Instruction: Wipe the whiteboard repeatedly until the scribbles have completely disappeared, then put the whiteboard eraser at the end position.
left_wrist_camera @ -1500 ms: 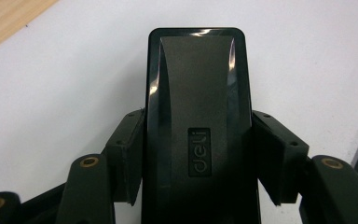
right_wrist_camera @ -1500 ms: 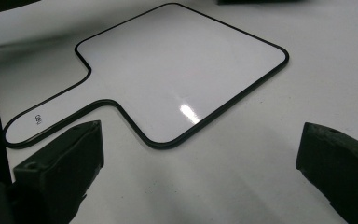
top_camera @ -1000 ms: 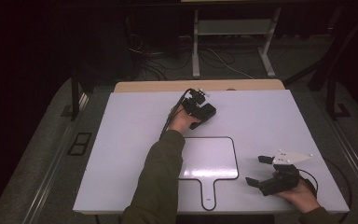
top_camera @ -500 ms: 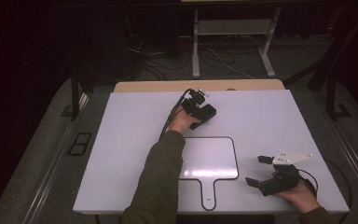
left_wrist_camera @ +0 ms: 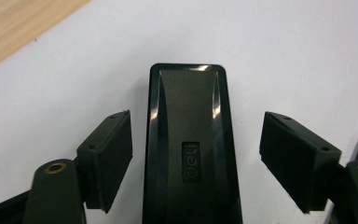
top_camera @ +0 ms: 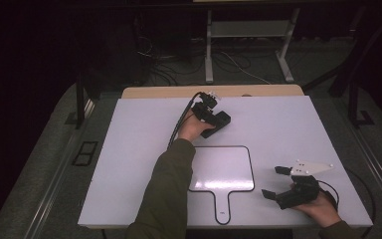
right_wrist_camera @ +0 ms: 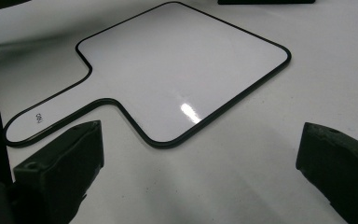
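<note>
- The left gripper (top_camera: pixel 218 118) sits at the far middle of the white table (top_camera: pixel 129 164), over a black eraser (left_wrist_camera: pixel 189 149).
- In the left gripper view its jaws stand on either side of the eraser with a clear gap on each side; the pads do not touch it. The jaws have just been opening, and the eraser lies between them, flat on the table.
- The eraser is a long, glossy black block with rounded corners and a small embossed logo on top. It lies near the table's far edge, where a strip of wood (left_wrist_camera: pixel 14 28) shows beyond the white surface.
- The left hand (top_camera: pixel 193 128) grips the tool from behind, with a green sleeve (top_camera: pixel 166 194) reaching in from the bottom of the high view.
- The right gripper (top_camera: pixel 276 181) rests low at the near right of the table, held by the right hand (top_camera: pixel 318 206). Its jaws are wide apart with nothing between them.
- A white paddle-shaped board (right_wrist_camera: pixel 177 70) with a black rim lies flat at the table's near middle, its handle pointing to the person. Some small dark print sits on the handle, too small to read.
- The board lies ahead of the right gripper, apart from it, and well apart from the eraser.
</note>
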`<state>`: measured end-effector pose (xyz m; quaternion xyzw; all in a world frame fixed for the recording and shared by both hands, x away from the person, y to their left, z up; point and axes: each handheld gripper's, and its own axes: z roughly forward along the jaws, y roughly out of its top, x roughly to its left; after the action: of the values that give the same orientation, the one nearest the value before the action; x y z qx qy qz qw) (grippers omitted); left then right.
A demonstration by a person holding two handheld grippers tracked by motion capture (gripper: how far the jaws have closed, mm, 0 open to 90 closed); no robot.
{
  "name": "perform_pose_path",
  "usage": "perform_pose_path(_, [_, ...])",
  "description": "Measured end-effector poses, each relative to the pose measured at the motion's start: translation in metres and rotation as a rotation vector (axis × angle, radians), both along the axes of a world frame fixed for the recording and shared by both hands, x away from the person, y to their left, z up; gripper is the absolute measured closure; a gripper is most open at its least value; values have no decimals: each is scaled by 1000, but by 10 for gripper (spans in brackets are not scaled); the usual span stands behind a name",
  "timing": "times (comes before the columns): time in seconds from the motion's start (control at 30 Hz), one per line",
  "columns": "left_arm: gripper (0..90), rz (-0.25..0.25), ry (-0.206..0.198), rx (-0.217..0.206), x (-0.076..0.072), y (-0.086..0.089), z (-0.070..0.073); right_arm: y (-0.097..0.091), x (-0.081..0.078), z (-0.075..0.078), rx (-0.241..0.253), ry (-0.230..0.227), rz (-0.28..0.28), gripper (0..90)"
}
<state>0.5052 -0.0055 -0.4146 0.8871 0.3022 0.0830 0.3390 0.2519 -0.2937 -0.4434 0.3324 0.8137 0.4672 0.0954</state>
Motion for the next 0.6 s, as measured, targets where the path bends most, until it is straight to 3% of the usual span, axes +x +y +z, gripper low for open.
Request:
perform_pose_path(0.27, [191,-24,-26,-35,-7,8,10,0,0,0,-1,0,-1,0])
perform_pose_path(0.43, [154,-11,-38,-90,-17,14,16,-1,0,0,-1,4,-4,0])
perform_pose_path(0.6, [130,-35,-63,-96,-28,25,21,-1,1,-1,-3,6,-7,0])
